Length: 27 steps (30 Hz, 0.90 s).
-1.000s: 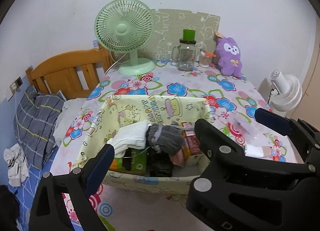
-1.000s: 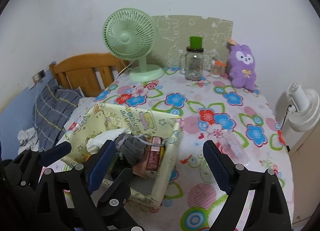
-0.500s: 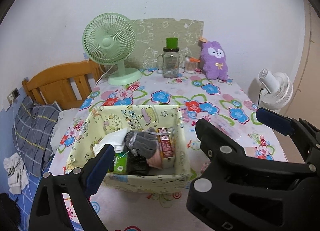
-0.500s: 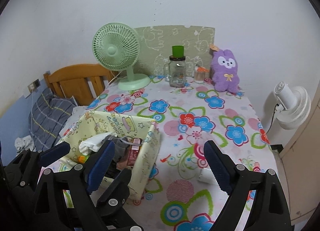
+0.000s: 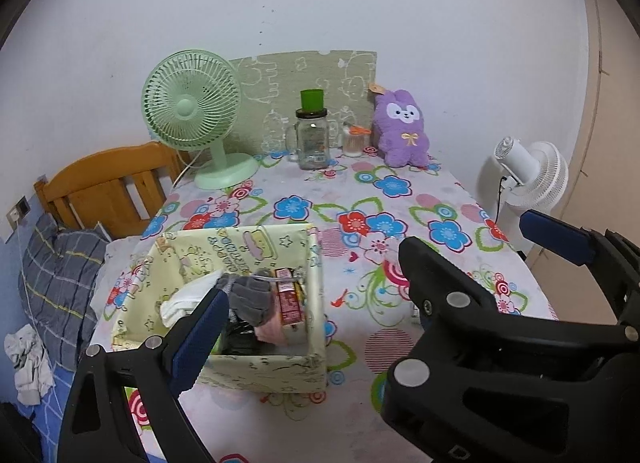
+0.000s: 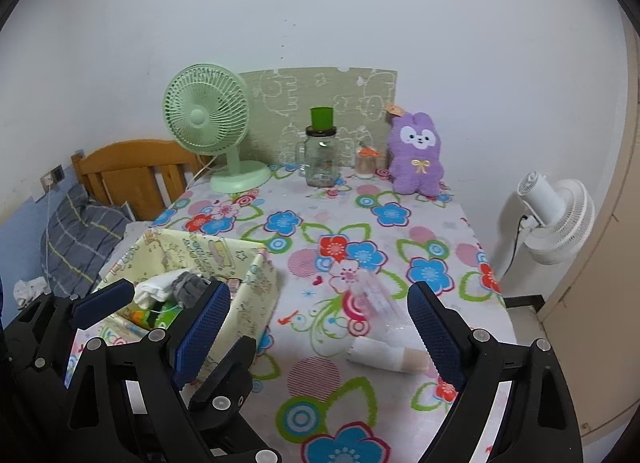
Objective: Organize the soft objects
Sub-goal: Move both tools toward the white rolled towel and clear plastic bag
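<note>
A yellow fabric storage box (image 5: 312, 263) (image 6: 260, 283) stands on the near left of the flowered table. It holds a grey knit glove (image 5: 252, 295), white cloth (image 5: 188, 295), a pink cloth and small cartons. A purple plush rabbit (image 5: 404, 135) (image 6: 418, 159) sits upright at the far right of the table. A clear plastic sleeve with a white and tan roll (image 6: 384, 355) lies on the near right. My left gripper (image 5: 376, 279) and right gripper (image 6: 320, 327) are both open and empty, above the near table edge.
A green desk fan (image 5: 192, 119), a glass jar with a green lid (image 5: 314, 139) and a small jar (image 5: 354, 141) stand along the back. A white fan (image 5: 528, 175) stands off the right edge. A wooden bed frame (image 5: 108, 183) and a plaid pillow (image 5: 56, 287) are at the left.
Both grippers have pulled back and up from the box; the table now looks smaller and farther. Both stayed open. The box's contents have not moved.
</note>
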Tool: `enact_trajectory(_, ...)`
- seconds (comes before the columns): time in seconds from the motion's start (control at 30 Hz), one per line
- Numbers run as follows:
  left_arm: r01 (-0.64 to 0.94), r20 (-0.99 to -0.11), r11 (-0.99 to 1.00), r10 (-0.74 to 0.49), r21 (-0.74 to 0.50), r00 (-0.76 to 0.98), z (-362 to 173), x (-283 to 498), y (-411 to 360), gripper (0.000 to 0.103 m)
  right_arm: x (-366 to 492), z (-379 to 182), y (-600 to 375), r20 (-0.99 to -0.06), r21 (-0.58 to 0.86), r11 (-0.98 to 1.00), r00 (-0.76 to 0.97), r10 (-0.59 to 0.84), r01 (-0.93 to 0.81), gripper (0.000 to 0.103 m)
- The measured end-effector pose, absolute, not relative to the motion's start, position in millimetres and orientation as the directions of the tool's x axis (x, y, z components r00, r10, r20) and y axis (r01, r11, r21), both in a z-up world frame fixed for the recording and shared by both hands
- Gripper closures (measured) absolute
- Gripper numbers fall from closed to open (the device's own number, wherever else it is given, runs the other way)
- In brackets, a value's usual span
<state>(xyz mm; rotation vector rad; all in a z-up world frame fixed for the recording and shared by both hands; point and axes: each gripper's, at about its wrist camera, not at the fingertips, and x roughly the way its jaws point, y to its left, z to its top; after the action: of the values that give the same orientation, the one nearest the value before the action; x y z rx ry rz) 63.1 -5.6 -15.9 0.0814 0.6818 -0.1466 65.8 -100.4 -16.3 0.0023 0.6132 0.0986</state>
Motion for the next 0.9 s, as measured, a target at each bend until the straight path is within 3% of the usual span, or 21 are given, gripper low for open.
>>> enact_trajectory(0.53,0.185,-0.630,0.983,-0.146,-0.005,0.762,-32.9,57.6,-44.6,0.007,54.9,-33.7,-144.0,-0.588,0.052,0.998,0.806,0.062,-0.038,0.011)
enact_trajectory(0.9,0.232,-0.685,0.973,-0.184,-0.023,0.705,-62.3,61.5,-68.1,0.012,48.7,-61.5,-169.8,-0.617,0.049,0.999,0.786,0.034,-0.004,0.011)
